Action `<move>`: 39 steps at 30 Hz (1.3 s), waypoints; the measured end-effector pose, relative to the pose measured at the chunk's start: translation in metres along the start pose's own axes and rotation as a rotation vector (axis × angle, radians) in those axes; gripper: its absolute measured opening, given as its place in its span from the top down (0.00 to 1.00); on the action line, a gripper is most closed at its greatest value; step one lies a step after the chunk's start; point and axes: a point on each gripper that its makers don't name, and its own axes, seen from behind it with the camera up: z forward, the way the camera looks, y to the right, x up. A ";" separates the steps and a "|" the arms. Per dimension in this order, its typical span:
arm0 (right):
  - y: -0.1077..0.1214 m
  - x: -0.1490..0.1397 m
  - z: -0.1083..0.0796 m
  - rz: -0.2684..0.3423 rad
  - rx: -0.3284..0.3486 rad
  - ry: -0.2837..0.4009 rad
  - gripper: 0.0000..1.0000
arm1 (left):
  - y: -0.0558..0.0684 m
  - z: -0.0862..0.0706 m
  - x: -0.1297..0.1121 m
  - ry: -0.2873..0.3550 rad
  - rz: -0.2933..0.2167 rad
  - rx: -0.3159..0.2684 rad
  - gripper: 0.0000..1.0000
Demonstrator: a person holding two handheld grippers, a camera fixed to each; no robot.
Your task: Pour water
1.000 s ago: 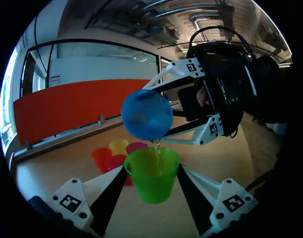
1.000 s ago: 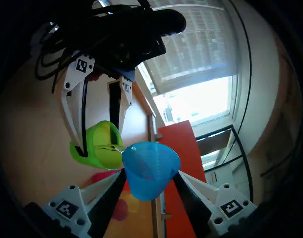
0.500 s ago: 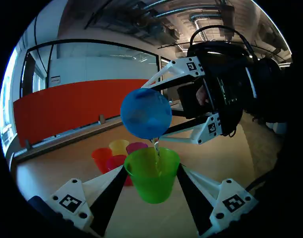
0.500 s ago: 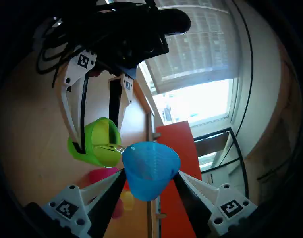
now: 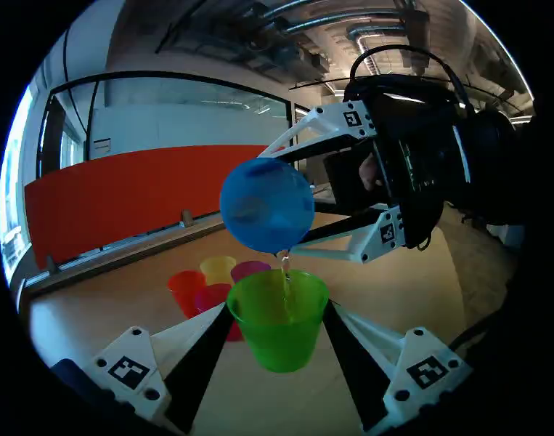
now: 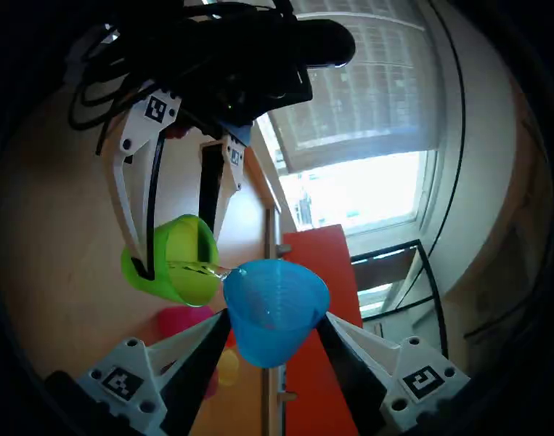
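Observation:
In the left gripper view my left gripper [image 5: 277, 327] is shut on an upright green cup [image 5: 278, 320]. Above it the right gripper [image 5: 291, 196] holds a blue cup [image 5: 266, 206] tipped far over, and a thin stream of water [image 5: 284, 272] falls from its rim into the green cup. In the right gripper view my right gripper [image 6: 273, 327] is shut on the blue cup [image 6: 275, 312]. The green cup [image 6: 173, 259] sits just beyond its lip, held between the left gripper's fingers [image 6: 135, 196], and water [image 6: 204, 270] runs across into it.
Several small cups, red [image 5: 185, 289], yellow [image 5: 217, 269] and pink [image 5: 247, 270], stand grouped on the wooden table [image 5: 95, 312] behind the green cup. An orange partition [image 5: 131, 189] runs along the table's far edge. A bright window [image 6: 364, 182] lies beyond.
The blue cup has tipped slightly further and the stream keeps running. In the right gripper view the green cup and the pink cups have drifted a little left and down.

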 end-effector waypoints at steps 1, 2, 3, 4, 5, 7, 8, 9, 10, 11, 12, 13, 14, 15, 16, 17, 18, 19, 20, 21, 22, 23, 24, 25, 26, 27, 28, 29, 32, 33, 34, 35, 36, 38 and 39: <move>0.000 0.000 0.000 -0.004 0.001 0.000 0.13 | 0.000 0.000 0.000 -0.001 0.001 0.000 0.13; 0.000 0.000 0.001 -0.007 0.002 -0.001 0.13 | 0.000 0.000 0.000 -0.001 0.002 -0.001 0.13; 0.000 0.000 0.001 -0.010 0.002 -0.001 0.13 | 0.001 0.001 0.000 -0.002 0.003 -0.001 0.13; -0.001 0.000 0.001 -0.013 0.002 -0.001 0.12 | 0.001 0.001 0.000 -0.002 0.004 -0.001 0.13; -0.001 0.000 0.001 -0.015 0.001 -0.002 0.12 | 0.001 0.001 0.000 -0.002 0.004 -0.001 0.13; -0.001 0.000 0.001 -0.019 0.000 -0.002 0.13 | 0.001 0.001 0.000 -0.003 0.004 -0.002 0.13; -0.001 0.000 0.001 -0.021 0.000 -0.002 0.13 | 0.001 0.002 0.000 -0.003 0.004 -0.002 0.13; -0.001 0.000 0.001 -0.023 0.000 -0.002 0.13 | 0.001 0.002 -0.001 -0.003 0.003 -0.003 0.13; -0.001 0.000 0.001 -0.027 -0.001 -0.002 0.13 | 0.001 0.002 0.000 -0.003 0.003 -0.003 0.13; -0.001 0.001 0.000 -0.031 -0.002 -0.003 0.13 | 0.001 0.002 0.000 -0.003 0.003 -0.003 0.13; -0.001 0.001 0.000 -0.036 -0.002 -0.003 0.13 | 0.001 0.002 0.000 -0.003 0.004 -0.003 0.13; 0.000 0.001 0.000 -0.040 -0.003 -0.003 0.13 | 0.001 0.003 0.000 -0.003 0.004 -0.003 0.13; 0.000 0.002 -0.001 -0.045 -0.004 -0.004 0.13 | 0.001 0.003 0.000 -0.003 0.005 -0.003 0.13; 0.000 0.002 -0.001 -0.049 -0.005 -0.004 0.13 | 0.001 0.003 0.000 -0.002 0.005 -0.003 0.13; 0.000 0.003 -0.002 -0.052 -0.006 -0.004 0.13 | 0.002 0.003 0.000 -0.002 0.005 -0.003 0.13; 0.000 0.003 -0.002 -0.055 -0.007 -0.004 0.13 | 0.002 0.003 0.001 -0.002 0.006 -0.003 0.13; 0.001 0.004 -0.002 -0.057 -0.008 -0.003 0.13 | 0.002 0.003 0.001 -0.002 0.006 -0.003 0.13; 0.001 0.004 -0.003 -0.060 -0.008 -0.004 0.12 | 0.002 0.003 0.001 -0.002 0.006 -0.004 0.13; 0.001 0.004 -0.003 -0.063 -0.009 -0.004 0.12 | 0.002 0.003 0.001 -0.002 0.006 -0.004 0.13; 0.001 0.004 -0.003 -0.066 -0.009 -0.004 0.12 | 0.002 0.003 0.001 -0.002 0.006 -0.005 0.13; 0.001 0.004 -0.003 -0.072 -0.009 -0.004 0.13 | 0.002 0.003 0.001 -0.002 0.007 -0.004 0.13; 0.000 0.005 -0.003 -0.077 -0.009 -0.005 0.13 | 0.002 0.003 0.001 -0.003 0.007 -0.004 0.13; 0.000 0.005 -0.003 -0.082 -0.008 -0.005 0.13 | 0.002 0.003 0.001 -0.003 0.008 -0.004 0.13; 0.000 0.005 -0.003 -0.087 -0.007 -0.006 0.13 | 0.002 0.003 0.001 -0.003 0.008 -0.004 0.13; -0.001 0.005 -0.003 -0.092 -0.006 -0.006 0.13 | 0.002 0.003 0.001 -0.003 0.009 -0.003 0.13; -0.001 0.005 -0.003 -0.096 -0.005 -0.007 0.13 | 0.002 0.003 0.001 -0.003 0.010 -0.003 0.13; -0.001 0.005 -0.003 -0.098 -0.005 -0.007 0.13 | 0.002 0.003 0.001 -0.003 0.009 -0.003 0.13; -0.001 0.006 -0.003 -0.101 -0.005 -0.007 0.13 | 0.002 0.003 0.001 -0.003 0.008 -0.004 0.13; -0.001 0.007 -0.003 -0.107 -0.006 -0.006 0.13 | 0.003 0.004 0.001 -0.003 0.007 -0.005 0.13; -0.001 0.008 -0.004 -0.109 -0.007 -0.006 0.13 | 0.003 0.004 0.000 -0.004 0.006 -0.005 0.13; -0.001 0.009 -0.004 -0.111 -0.007 -0.006 0.13 | 0.003 0.004 0.000 -0.004 0.007 -0.005 0.13; -0.002 0.009 -0.004 -0.113 -0.008 -0.006 0.13 | 0.003 0.005 0.000 -0.005 0.008 -0.005 0.13; -0.002 0.010 -0.004 -0.114 -0.008 -0.007 0.13 | 0.003 0.005 0.000 -0.005 0.008 -0.005 0.13; -0.002 0.011 -0.004 -0.122 -0.009 -0.007 0.12 | 0.003 0.005 0.000 -0.006 0.010 -0.004 0.13; -0.003 0.011 -0.005 -0.125 -0.009 -0.008 0.12 | 0.003 0.005 0.000 -0.006 0.011 -0.004 0.13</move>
